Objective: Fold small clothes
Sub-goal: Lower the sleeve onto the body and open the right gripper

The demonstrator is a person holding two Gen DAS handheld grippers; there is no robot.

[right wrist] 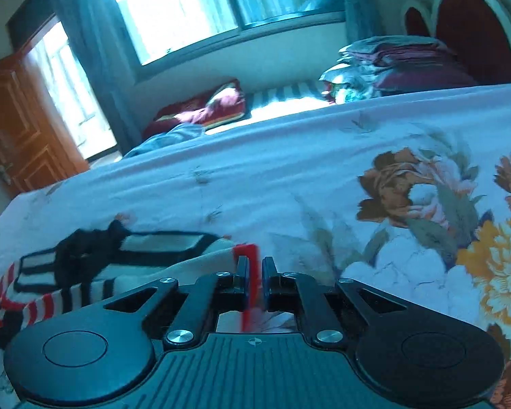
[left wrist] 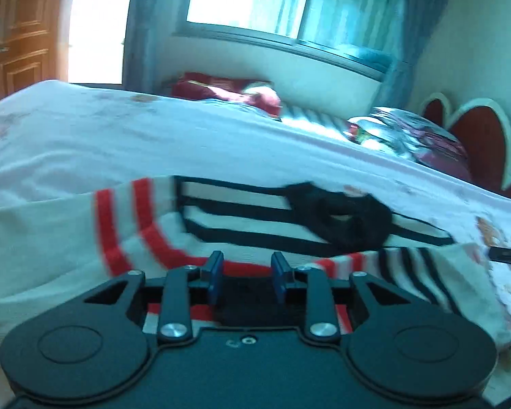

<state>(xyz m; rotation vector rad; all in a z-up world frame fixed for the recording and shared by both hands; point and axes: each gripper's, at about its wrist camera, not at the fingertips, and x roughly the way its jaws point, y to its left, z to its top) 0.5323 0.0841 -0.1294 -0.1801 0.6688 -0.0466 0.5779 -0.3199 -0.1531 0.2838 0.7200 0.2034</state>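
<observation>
A small white knit garment (left wrist: 238, 211) with red and black stripes lies spread on the bed, a black collar piece (left wrist: 340, 218) on top of it. My left gripper (left wrist: 247, 266) hovers low over its near edge by a curved red stripe. Its blue pads (left wrist: 216, 272) stand apart, and I see nothing pinched between them. In the right wrist view the garment (right wrist: 173, 242) lies to the left. My right gripper (right wrist: 254, 269) is nearly closed, with a red strip of the garment's edge (right wrist: 250, 255) standing between its narrow jaws.
The bed carries a pale floral sheet (right wrist: 408, 187). A stack of folded bedding (right wrist: 408, 64) sits by the dark red headboard (right wrist: 466, 24). A dark red pillow (right wrist: 214, 105) lies under the window, and a wooden door (right wrist: 17, 129) stands far left.
</observation>
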